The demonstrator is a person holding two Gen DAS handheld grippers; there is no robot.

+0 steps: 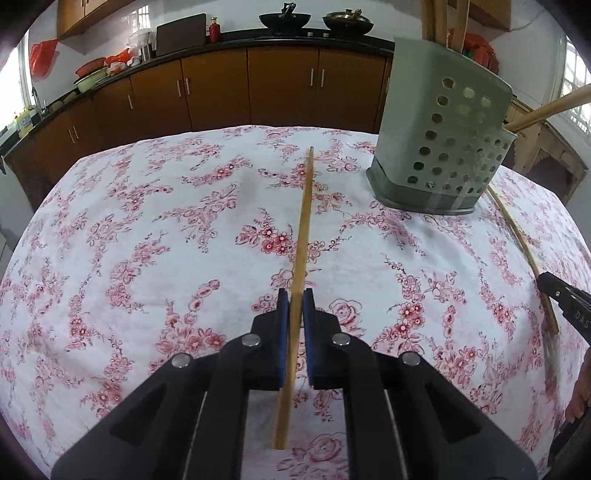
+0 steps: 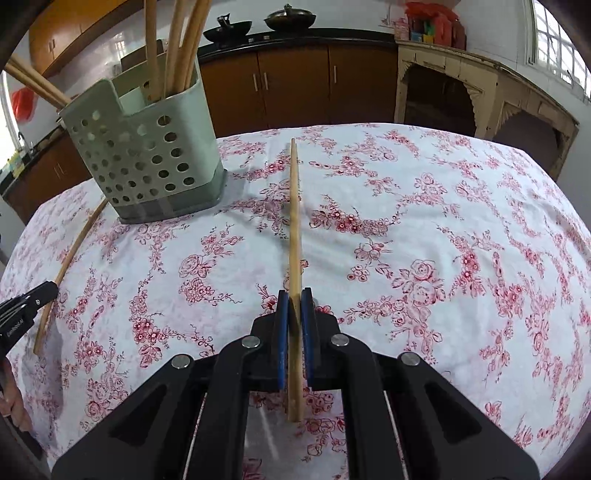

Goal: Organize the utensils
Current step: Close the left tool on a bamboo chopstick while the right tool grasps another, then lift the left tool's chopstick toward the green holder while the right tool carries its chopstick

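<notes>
My left gripper (image 1: 295, 295) is shut on a wooden chopstick (image 1: 303, 221) that points away over the floral tablecloth. My right gripper (image 2: 294, 297) is shut on another wooden chopstick (image 2: 294, 221), also pointing away. The grey perforated utensil holder (image 1: 443, 147) stands at the far right in the left wrist view and at the far left in the right wrist view (image 2: 147, 155), with several wooden sticks (image 2: 173, 44) in it. In each view the other gripper's tip and chopstick show at the side: right one (image 1: 517, 236), left one (image 2: 70, 254).
The table is covered by a white cloth with red flowers (image 1: 147, 258). Brown kitchen cabinets (image 1: 221, 85) and a dark counter with woks (image 1: 284, 18) run behind it. A cream wooden sideboard (image 2: 461, 81) stands behind the table's right side.
</notes>
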